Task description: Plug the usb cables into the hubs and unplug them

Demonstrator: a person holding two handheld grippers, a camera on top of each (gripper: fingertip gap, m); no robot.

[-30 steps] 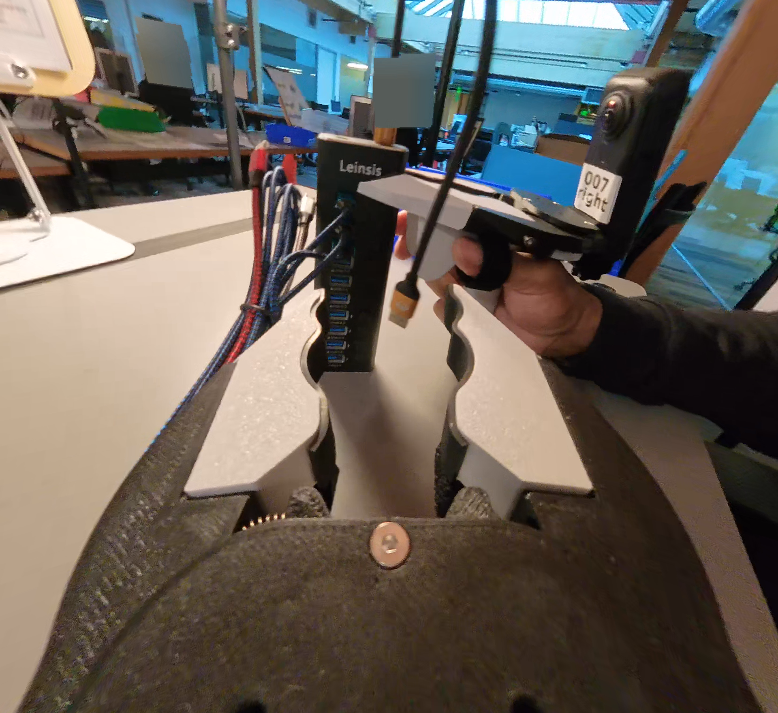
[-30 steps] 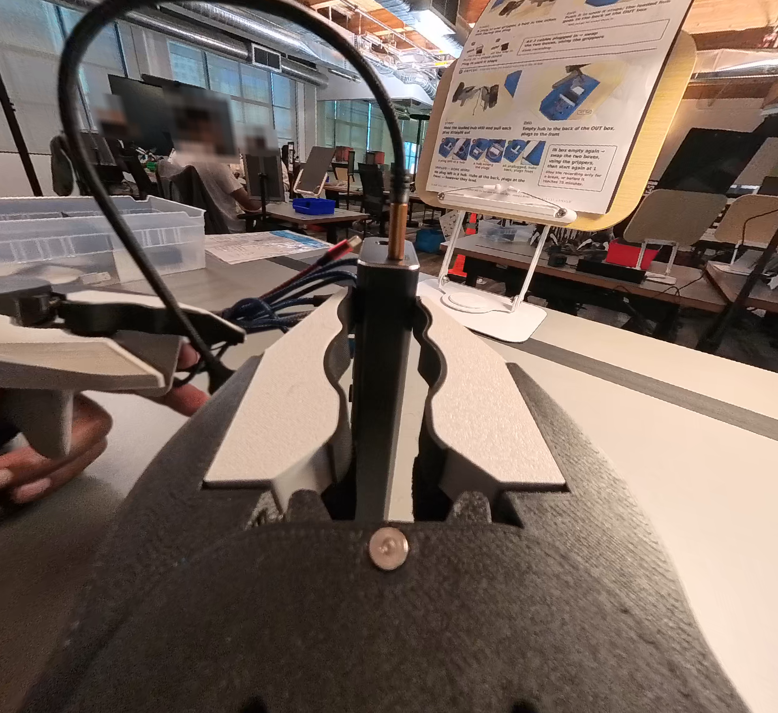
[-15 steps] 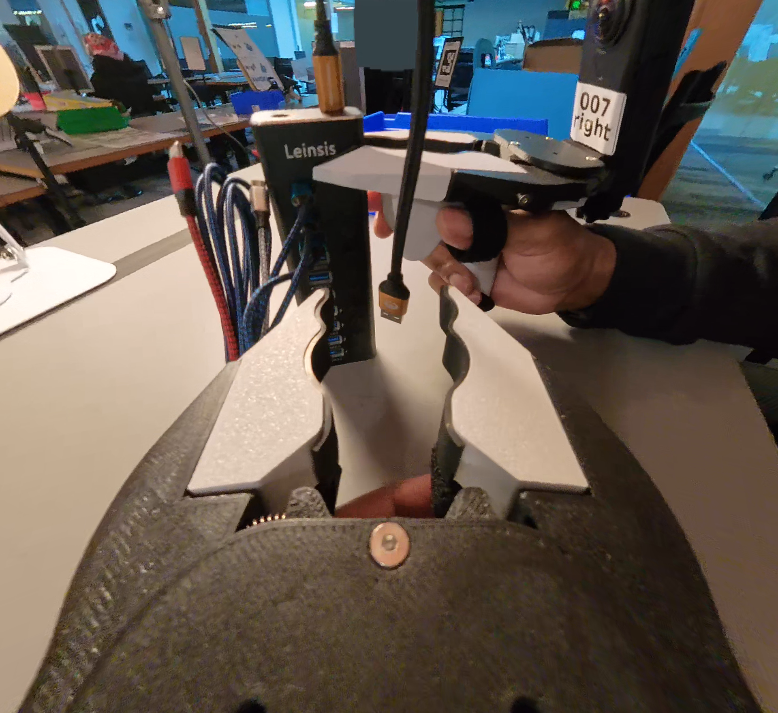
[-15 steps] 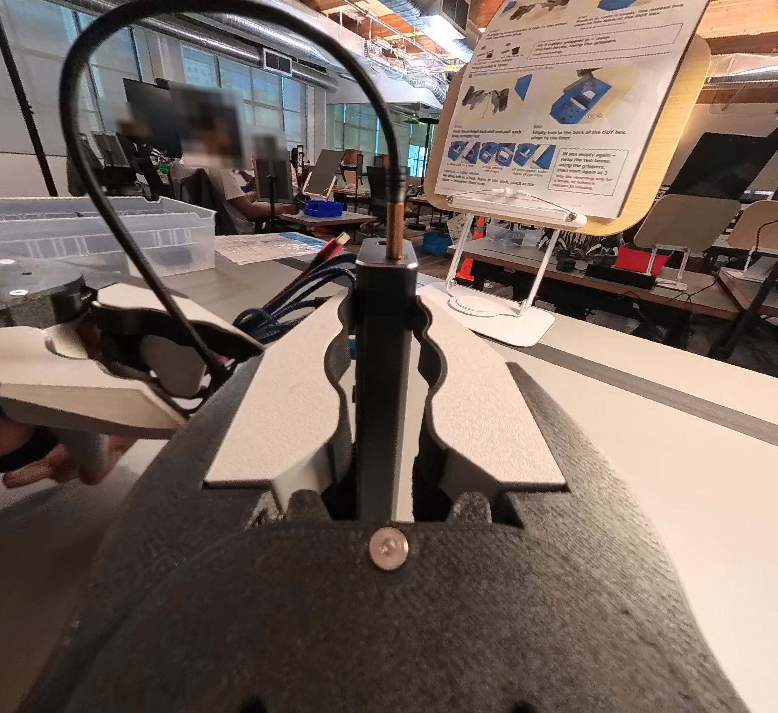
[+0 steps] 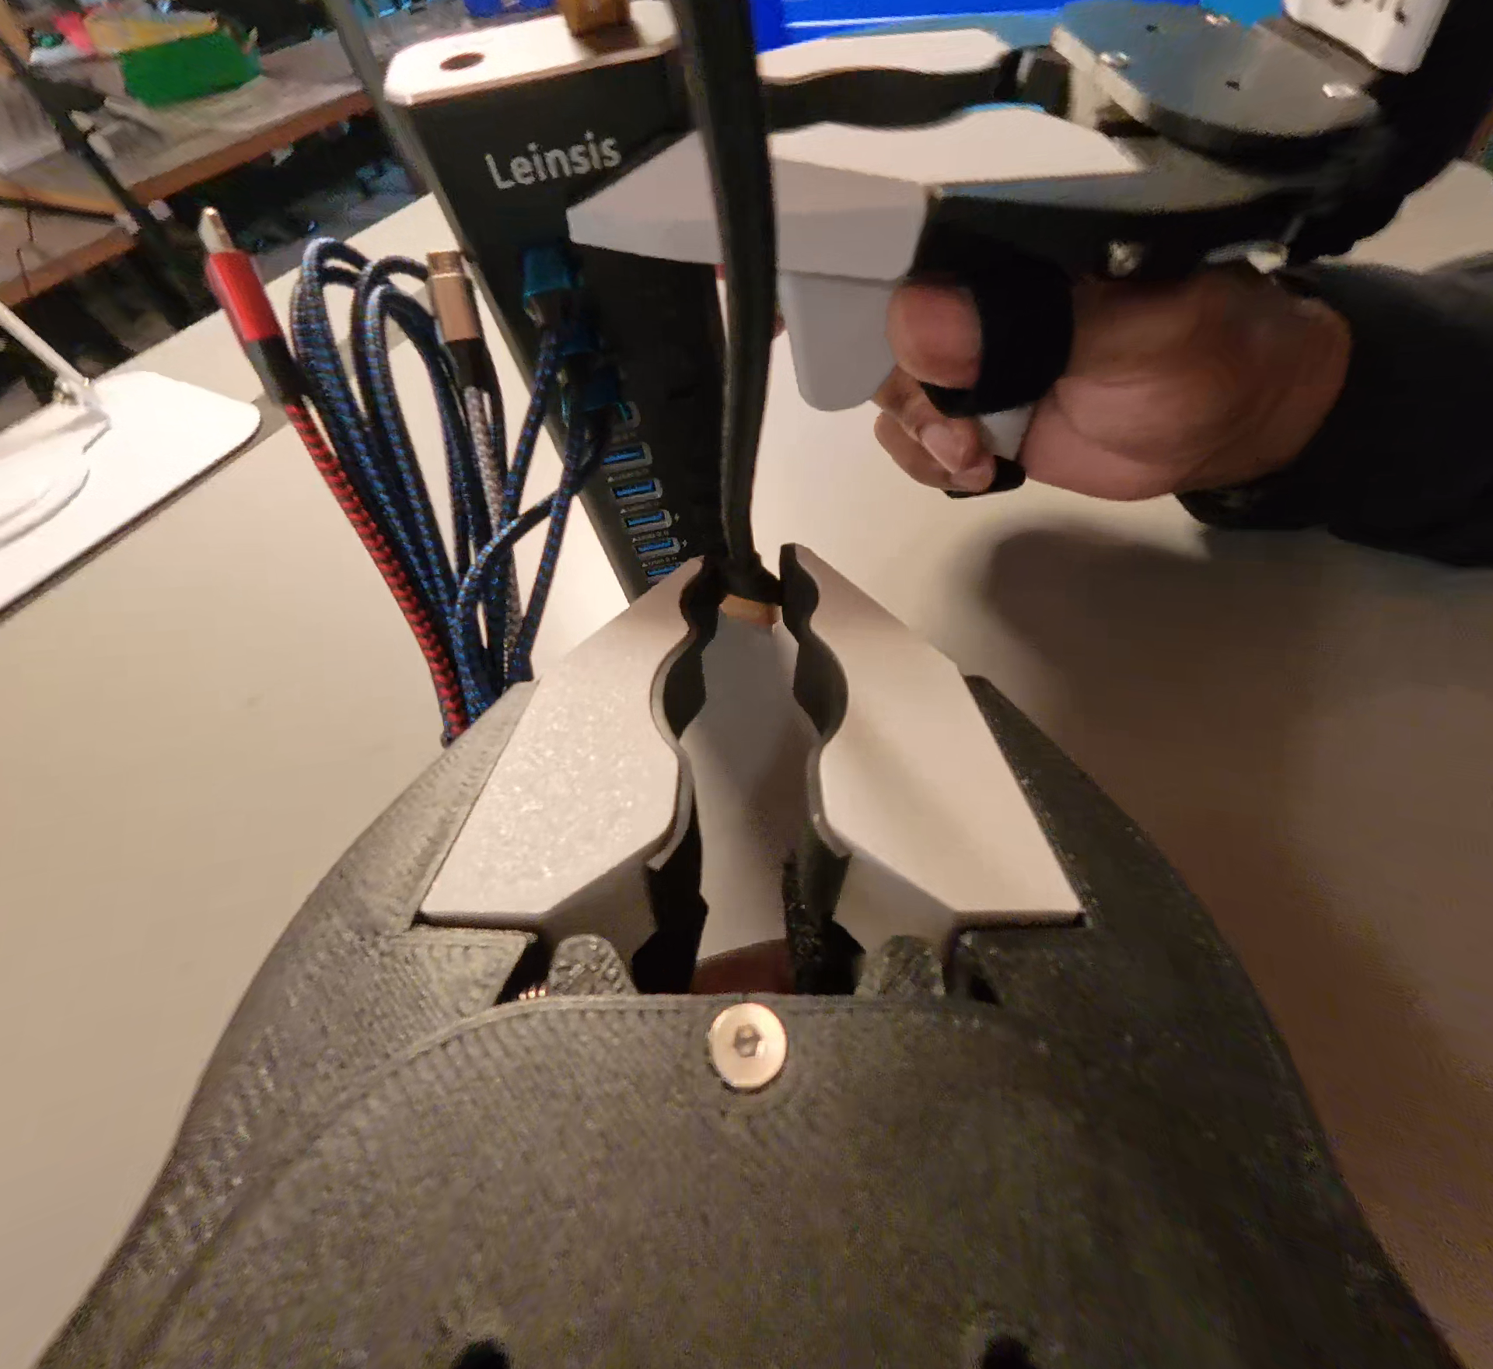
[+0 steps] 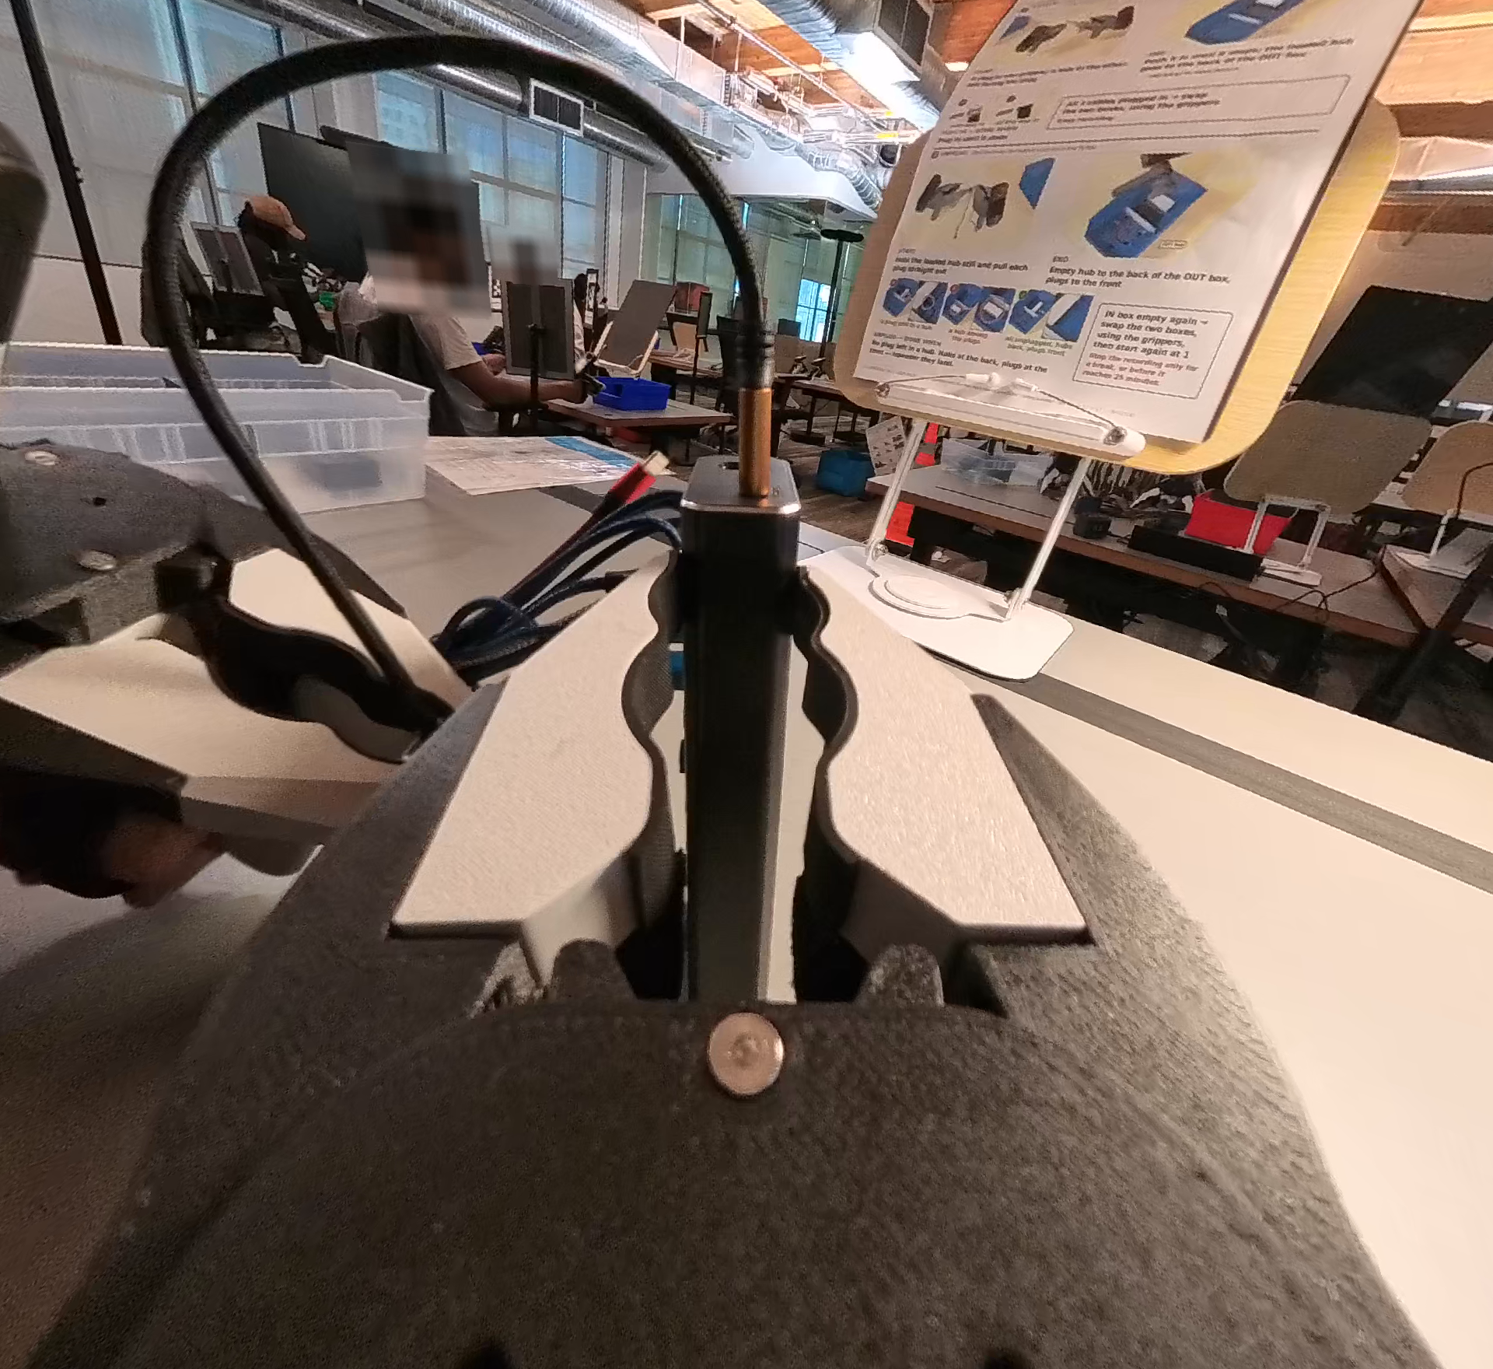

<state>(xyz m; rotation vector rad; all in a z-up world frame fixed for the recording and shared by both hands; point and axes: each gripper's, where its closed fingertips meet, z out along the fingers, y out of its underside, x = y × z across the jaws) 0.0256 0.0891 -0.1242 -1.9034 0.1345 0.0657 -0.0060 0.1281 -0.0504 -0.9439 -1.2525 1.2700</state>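
The left gripper (image 5: 739, 587) has its tips pinched onto the loose end of the black cable (image 5: 739, 280), right at the strain relief where a bit of orange plug (image 5: 747, 609) peeks out below; looks like a proper grip, though the plug is mostly hidden so it's hard to say how much of it the tips actually catch. That cable runs straight up out of the left wrist view; in the right wrist view it arcs over in a big loop and comes down into a gold connector (image 6: 757, 437) seated in the top of the hub (image 6: 739, 684).

The right gripper (image 6: 739, 603) is squeezed tight on the black hub, holding it upright, one finger on each narrow side; the person's hand (image 5: 1131, 393) is wrapped on its trigger handle.

Off the hub's port side, blue braided cables (image 5: 517, 522) are plugged in near the top; a red-tipped cable (image 5: 250, 312) and a grey one stick up loose beside them; all over the pale table (image 5: 202, 764). An instruction board (image 6: 1131, 199) stands behind.
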